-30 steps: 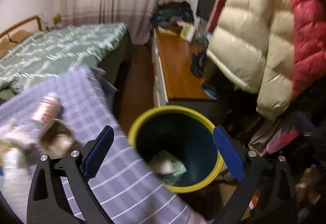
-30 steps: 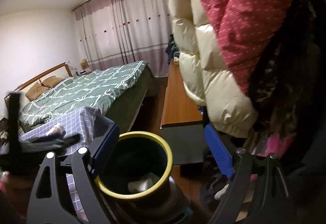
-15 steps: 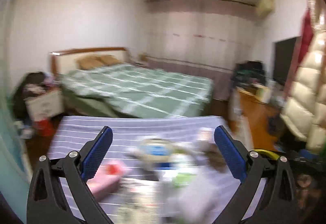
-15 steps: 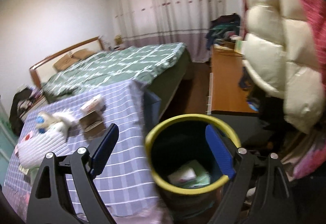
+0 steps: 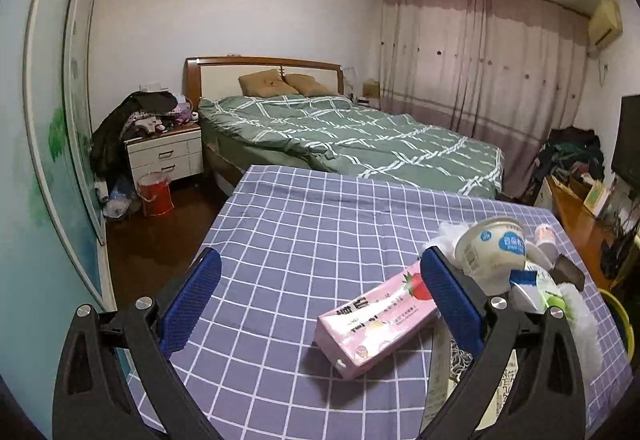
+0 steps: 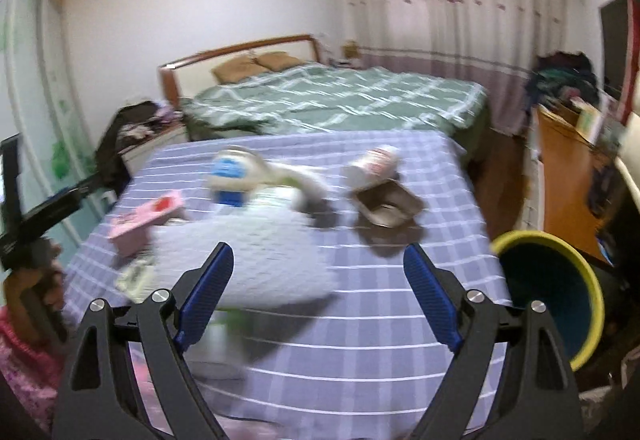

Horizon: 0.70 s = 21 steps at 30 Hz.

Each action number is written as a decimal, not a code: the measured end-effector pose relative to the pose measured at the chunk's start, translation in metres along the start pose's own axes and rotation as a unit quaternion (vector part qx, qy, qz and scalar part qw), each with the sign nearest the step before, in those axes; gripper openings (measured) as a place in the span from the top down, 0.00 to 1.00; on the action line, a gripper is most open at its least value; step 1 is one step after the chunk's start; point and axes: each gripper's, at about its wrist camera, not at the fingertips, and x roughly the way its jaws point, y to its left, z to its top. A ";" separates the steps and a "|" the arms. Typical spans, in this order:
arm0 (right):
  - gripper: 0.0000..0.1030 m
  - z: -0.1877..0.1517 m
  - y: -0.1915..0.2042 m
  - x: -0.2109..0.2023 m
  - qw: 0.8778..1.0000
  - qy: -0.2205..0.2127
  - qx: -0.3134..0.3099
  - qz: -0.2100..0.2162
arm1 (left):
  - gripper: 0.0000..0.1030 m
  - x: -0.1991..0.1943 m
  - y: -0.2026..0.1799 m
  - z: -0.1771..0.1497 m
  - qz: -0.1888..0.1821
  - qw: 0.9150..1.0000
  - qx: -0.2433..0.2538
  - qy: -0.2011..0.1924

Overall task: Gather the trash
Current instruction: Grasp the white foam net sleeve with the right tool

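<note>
Both sets of jaws stood wide with nothing between them. A second before, the left gripper (image 5: 320, 304) and right gripper (image 6: 318, 296) had faced the yellow-rimmed bin (image 6: 560, 280); now both had swung left to the checked tablecloth (image 5: 304, 232). There the trash lay: a pink carton (image 5: 376, 324) near the left gripper, a white tub (image 5: 492, 252) farther right, and a brown tray (image 6: 388, 207) toward the bin. That suggested a drop was finished and another pick was coming.

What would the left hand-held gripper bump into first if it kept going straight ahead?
Probably the bare checked tablecloth: the left hand-held gripper is open and empty, and the pink carton lies slightly right of its line.
</note>
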 end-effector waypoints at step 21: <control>0.58 -0.021 0.068 0.050 0.993 0.057 -0.104 -0.006 | 0.05 -0.005 0.003 -0.010 -0.005 1.000 -0.014 0.005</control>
